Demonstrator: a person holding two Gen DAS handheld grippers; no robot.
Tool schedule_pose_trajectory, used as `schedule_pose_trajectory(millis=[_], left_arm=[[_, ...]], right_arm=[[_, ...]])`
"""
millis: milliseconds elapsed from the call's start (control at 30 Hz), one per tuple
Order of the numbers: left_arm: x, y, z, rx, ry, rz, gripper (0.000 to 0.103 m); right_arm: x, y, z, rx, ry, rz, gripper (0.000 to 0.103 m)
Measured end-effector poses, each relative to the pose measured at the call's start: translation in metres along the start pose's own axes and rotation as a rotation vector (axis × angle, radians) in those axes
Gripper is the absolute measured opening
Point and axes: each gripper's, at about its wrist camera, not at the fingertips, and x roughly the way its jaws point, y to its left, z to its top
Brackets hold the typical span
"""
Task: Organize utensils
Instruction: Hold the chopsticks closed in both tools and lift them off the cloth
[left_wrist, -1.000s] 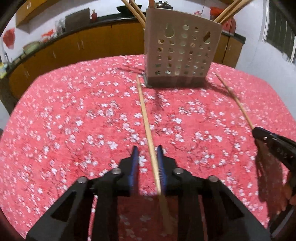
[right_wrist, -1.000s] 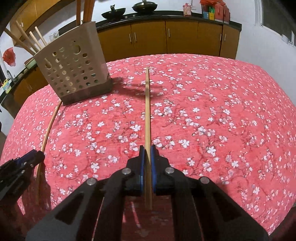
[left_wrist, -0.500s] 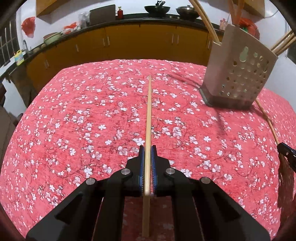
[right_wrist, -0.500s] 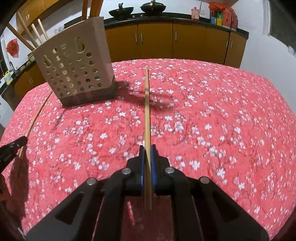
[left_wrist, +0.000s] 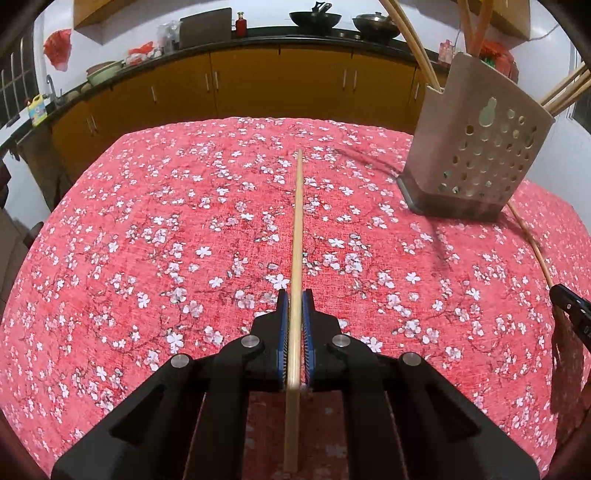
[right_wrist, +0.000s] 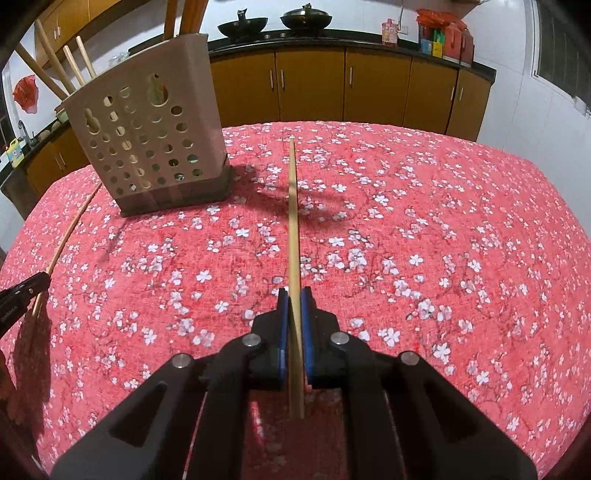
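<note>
My left gripper (left_wrist: 294, 295) is shut on a wooden chopstick (left_wrist: 297, 229) that points forward above the table. My right gripper (right_wrist: 294, 293) is shut on another chopstick (right_wrist: 292, 214), also pointing forward. A beige perforated utensil holder (left_wrist: 476, 147) stands on the table, far right in the left wrist view and far left in the right wrist view (right_wrist: 147, 144), with several chopsticks and wooden handles sticking out of it. Each gripper's tip shows at the edge of the other's view, the right gripper (left_wrist: 569, 310) and the left gripper (right_wrist: 22, 295).
The table has a red cloth with white blossoms (left_wrist: 147, 240). Orange kitchen cabinets (right_wrist: 314, 92) and a black counter with woks (left_wrist: 314, 16) stand behind the table. A white wall is on the right (right_wrist: 535, 103).
My left gripper closed on its chopstick and lifted it, swinging left so the holder now sits to the right. My right gripper moved closer to the holder with its chopstick.
</note>
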Motion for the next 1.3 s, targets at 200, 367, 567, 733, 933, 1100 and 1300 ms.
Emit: schedule_pose_trajectory(millis=[200, 367, 567, 733, 933, 1100, 1300], left_arm=[[0.001, -0.001, 0.000, -0.001, 0.000, 0.000, 0.009], [0.001, -0.001, 0.000, -0.001, 0.000, 0.000, 0.010], [0.001, -0.001, 0.001, -0.001, 0.000, 0.000, 0.010], [0.002, -0.001, 0.001, -0.002, 0.000, 0.000, 0.010], [-0.004, -0.001, -0.005, 0.000, 0.001, -0.010, 0.010], [-0.009, -0.002, -0.009, -0.002, -0.001, -0.021, 0.009], [-0.016, -0.002, -0.010, 0.026, 0.004, -0.025, 0.007]], right_arm=[[0.000, 0.000, 0.000, 0.001, 0.000, 0.001, 0.009], [0.000, 0.001, 0.000, 0.001, -0.001, 0.001, 0.009], [-0.001, 0.000, 0.000, 0.002, 0.000, 0.001, 0.009], [-0.001, 0.000, 0.001, 0.002, 0.000, 0.001, 0.009], [-0.005, -0.002, -0.002, 0.016, 0.002, 0.014, 0.009], [-0.006, -0.005, -0.003, 0.033, 0.001, 0.031, 0.009], [-0.021, -0.008, -0.005, 0.042, -0.040, 0.045, 0.008]])
